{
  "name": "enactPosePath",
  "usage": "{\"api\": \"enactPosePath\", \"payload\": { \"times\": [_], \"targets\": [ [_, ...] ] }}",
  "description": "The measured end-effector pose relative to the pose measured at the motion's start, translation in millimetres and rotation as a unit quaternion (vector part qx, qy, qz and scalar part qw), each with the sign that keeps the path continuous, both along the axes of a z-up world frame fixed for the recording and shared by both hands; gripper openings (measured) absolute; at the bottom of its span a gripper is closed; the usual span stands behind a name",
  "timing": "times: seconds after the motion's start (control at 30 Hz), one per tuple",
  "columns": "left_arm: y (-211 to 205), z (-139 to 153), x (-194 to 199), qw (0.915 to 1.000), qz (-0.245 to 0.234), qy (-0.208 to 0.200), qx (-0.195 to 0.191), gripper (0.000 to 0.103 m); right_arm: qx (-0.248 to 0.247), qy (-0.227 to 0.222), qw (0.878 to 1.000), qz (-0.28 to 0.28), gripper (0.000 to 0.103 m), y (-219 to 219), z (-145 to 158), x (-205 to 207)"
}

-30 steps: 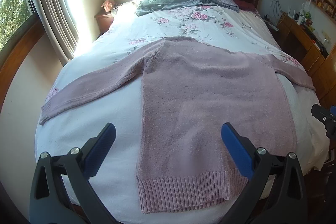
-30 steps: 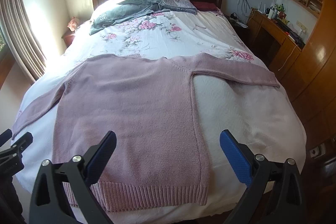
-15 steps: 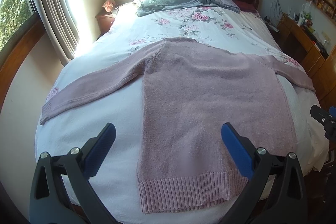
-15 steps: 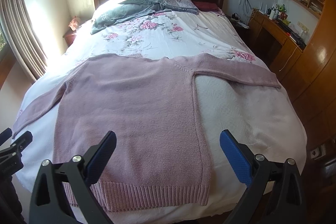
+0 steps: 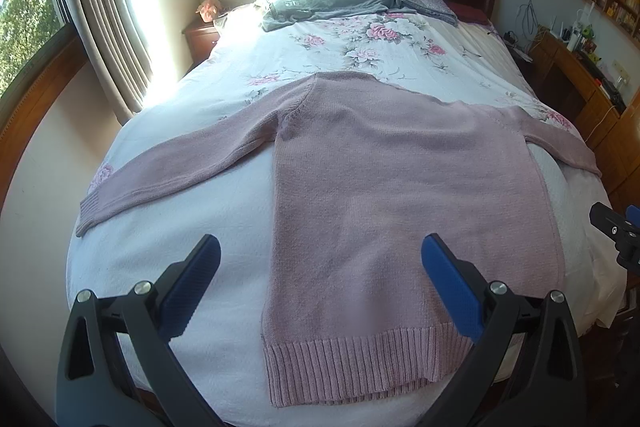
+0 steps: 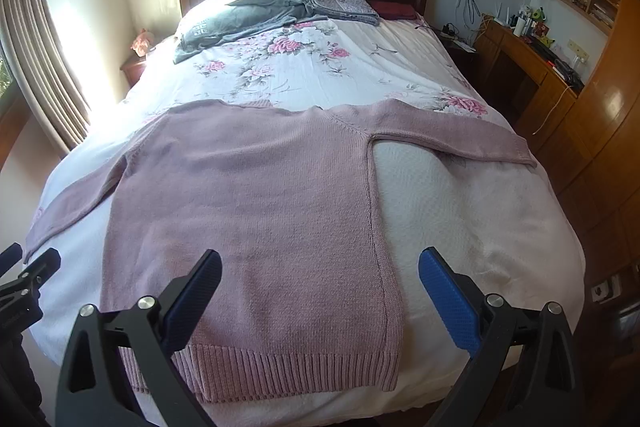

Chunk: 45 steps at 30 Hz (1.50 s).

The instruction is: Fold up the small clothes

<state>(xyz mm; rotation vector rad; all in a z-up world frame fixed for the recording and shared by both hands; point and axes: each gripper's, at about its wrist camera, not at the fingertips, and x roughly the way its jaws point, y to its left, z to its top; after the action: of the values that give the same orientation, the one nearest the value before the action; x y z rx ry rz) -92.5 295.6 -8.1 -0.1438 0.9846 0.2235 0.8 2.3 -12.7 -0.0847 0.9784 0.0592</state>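
Left wrist view shows both the left gripper [image 5: 320, 263] and right gripper [image 6: 320, 275] wide open and empty above the flat sweater [image 5: 400, 195], so each should pinch the sleeve lying outward of its jaws and fold it inward.

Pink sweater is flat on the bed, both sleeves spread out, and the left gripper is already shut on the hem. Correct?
Not quite. The left gripper is open and holds nothing, as the left wrist view shows. The pink sweater does lie flat on the bed, sleeves spread.

Both tongs hang side by side at the near end of the scene, the left tongs [image 5: 320, 271] and the right tongs [image 6: 320, 275] each spread wide with blue pads [image 5: 448, 287] apart, gripping nothing, pointing toward the far end.
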Motion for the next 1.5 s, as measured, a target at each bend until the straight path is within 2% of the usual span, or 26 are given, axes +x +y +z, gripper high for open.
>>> {"api": "enactPosePath", "payload": {
  "times": [1.37,1.5],
  "targets": [
    [3.0,-1.2,-0.3,0.9999,0.012,0.003,-0.003,0.100,-0.005,0.002,1.000,0.008,0.099,4.9,0.7,1.7],
    [-2.6,-5.7,2.1,0.9997,0.015,-0.015,-0.011,0.100,-0.006,0.000,1.000,0.007,0.099,-7.4,-1.4,9.7]
  ]
}}
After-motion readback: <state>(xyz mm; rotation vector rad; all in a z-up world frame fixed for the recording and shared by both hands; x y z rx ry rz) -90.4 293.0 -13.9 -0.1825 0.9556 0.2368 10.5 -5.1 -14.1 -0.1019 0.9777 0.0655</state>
